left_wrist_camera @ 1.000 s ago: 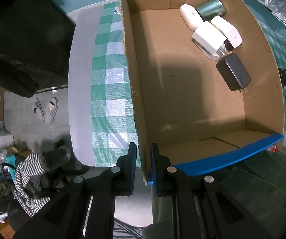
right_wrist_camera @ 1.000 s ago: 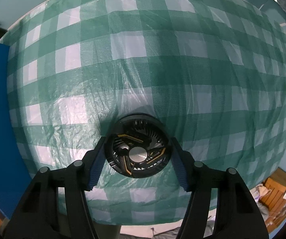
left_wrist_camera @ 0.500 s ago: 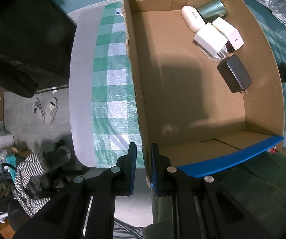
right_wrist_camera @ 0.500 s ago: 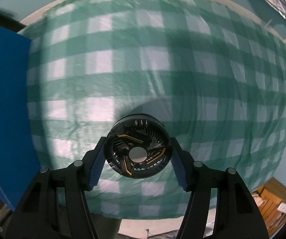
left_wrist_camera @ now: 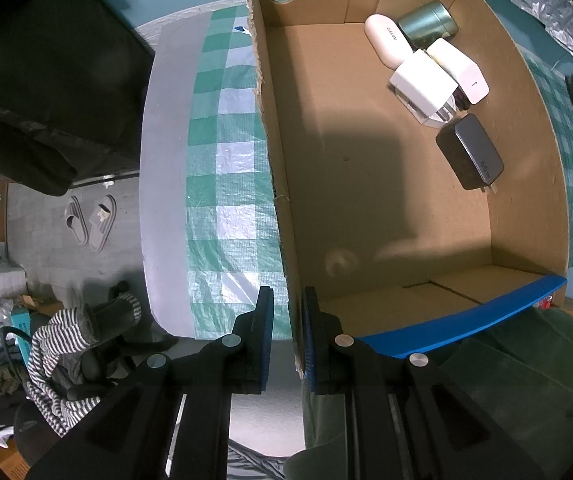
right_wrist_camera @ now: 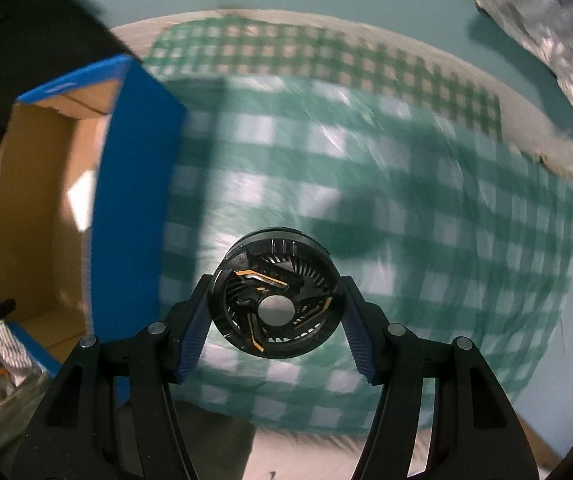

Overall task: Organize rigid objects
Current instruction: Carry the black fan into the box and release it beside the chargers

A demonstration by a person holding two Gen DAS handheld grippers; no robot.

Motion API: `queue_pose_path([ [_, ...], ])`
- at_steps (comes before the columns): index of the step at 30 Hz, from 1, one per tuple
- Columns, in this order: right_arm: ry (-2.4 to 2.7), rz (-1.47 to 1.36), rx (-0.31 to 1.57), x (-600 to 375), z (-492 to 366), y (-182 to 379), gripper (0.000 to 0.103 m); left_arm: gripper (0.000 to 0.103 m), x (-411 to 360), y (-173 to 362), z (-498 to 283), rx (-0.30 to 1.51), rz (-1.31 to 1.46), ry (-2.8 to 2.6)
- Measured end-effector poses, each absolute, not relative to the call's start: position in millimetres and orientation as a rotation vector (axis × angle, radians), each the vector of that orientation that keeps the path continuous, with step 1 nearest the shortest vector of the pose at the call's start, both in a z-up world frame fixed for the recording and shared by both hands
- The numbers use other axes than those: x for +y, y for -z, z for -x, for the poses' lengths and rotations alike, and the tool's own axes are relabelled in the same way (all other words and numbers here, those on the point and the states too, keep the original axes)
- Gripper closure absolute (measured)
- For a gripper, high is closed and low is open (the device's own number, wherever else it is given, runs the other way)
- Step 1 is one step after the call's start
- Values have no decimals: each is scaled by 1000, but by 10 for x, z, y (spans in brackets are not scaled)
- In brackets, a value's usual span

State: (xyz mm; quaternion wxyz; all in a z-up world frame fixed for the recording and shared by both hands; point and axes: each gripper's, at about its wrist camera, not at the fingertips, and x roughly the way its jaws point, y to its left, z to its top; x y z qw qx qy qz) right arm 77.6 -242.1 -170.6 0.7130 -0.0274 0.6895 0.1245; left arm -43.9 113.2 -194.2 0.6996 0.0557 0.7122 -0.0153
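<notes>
The right hand-held gripper (right_wrist_camera: 274,322) has lifted the round black fan (right_wrist_camera: 273,309), clamped between its pads, off the checked counter (right_wrist_camera: 426,220); the cardboard box (right_wrist_camera: 134,184) now shows at left. The left hand-held gripper (left_wrist_camera: 288,334) stays pinching the box wall (left_wrist_camera: 282,216), so dropping in looks next

both wrist views look down; share box (left_wrist_camera: 366,200).

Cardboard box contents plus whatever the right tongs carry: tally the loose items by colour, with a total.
White: 3, an oval case, a charger block, a second adapter
Green: 1, a metal tin
Black or dark grey: 2, a charger in the cardboard box and a round fan in the right tongs
Total: 6
</notes>
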Motion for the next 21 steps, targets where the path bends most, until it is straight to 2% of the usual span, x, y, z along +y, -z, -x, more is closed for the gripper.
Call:
queue_pose_path([
  [9,-451,207,1454,-1837,-907,1328,42,89,1123,1936,438,1582,-123,37],
  [21,-659,430,1411,-1064,-863,1238,42,89,1139,1922,440,1575,-113,26],
])
